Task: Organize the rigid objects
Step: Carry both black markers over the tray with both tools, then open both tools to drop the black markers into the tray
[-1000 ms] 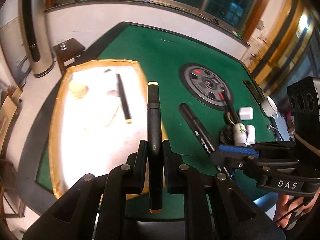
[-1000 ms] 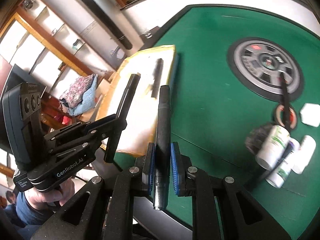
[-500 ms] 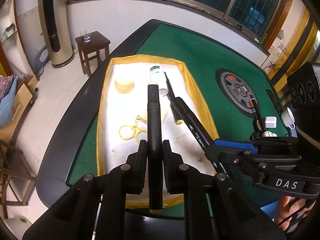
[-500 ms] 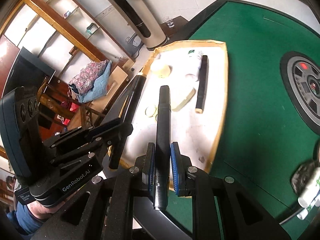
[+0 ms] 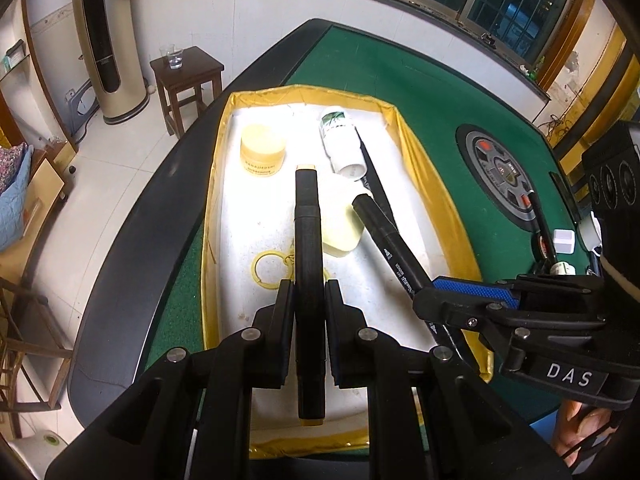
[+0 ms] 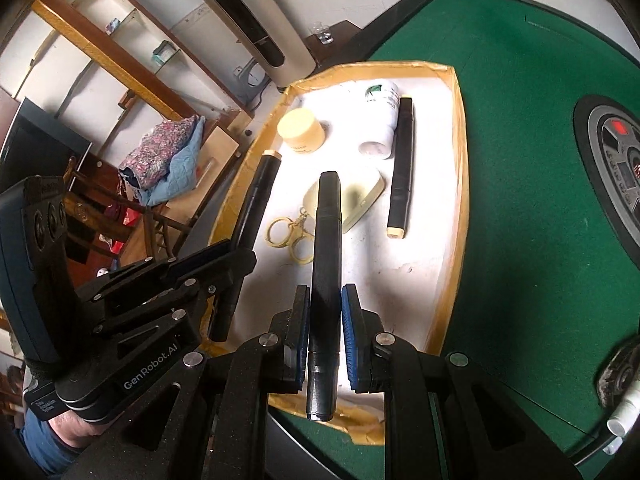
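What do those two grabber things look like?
Both are black, angular frames with silver screws. The left gripper has black pads and white "GenRobot.AI" lettering. The right gripper has blue textured pads and a white "DAS" label.

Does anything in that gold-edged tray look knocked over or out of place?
The white bottle lies on its side at the tray's far end, resting against a black marker. The yellow jar stands upright.

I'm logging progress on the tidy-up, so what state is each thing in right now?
left gripper: shut on the gold-capped marker.
right gripper: shut on the black marker.
tray: open, partly filled.
white bottle: lying on its side.
cream jar: upright, lid on.
third marker: lying flat, capped.
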The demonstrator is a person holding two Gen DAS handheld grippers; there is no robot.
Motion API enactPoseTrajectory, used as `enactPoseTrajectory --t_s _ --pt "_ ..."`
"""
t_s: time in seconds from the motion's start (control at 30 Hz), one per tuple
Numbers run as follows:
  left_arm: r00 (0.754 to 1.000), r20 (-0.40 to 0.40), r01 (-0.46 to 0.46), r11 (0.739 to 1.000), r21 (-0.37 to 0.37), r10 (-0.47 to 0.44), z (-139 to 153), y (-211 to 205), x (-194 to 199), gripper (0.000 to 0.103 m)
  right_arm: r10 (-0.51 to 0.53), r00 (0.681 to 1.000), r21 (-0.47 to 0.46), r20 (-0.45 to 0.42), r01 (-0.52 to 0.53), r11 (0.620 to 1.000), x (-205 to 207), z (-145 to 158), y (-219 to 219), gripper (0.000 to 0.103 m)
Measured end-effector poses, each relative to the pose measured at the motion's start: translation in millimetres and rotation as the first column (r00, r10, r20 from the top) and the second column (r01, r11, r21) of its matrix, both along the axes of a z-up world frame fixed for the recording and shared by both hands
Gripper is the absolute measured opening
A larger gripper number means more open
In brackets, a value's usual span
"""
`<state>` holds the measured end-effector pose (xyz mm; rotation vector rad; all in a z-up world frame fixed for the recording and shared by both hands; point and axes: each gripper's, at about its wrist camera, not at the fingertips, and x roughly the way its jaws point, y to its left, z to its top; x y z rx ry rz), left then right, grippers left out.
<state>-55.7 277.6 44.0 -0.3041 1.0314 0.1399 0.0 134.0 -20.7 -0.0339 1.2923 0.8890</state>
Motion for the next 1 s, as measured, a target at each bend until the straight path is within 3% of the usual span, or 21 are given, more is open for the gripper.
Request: enactPoseTrajectory --t_s 0.47,0.7,1.0 --pt "0.997 -0.063 0.048 0.999 0.013 -0.047 -27.8 -2.3 3.7 0.013 -0.004 1.0 -0.079 -0.021 0.002 0.997 3.8 -22.0 6.2 0.014" --pt "0.997 -0.05 0.057 0.998 0.035 -0.056 -28.5 0.1 1.2 0.013 0.017 1.0 -0.078 -0.019 -0.018 0.997 -1.7 -23.0 12.2 0.014" --pt "0.998 -0.042 0.04 0.999 0.002 -0.04 -32.3 6.8 -9.8 0.013 0.037 0.999 -0.083 -0.017 -0.038 0.996 -7.3 -22.5 17.0 0.014"
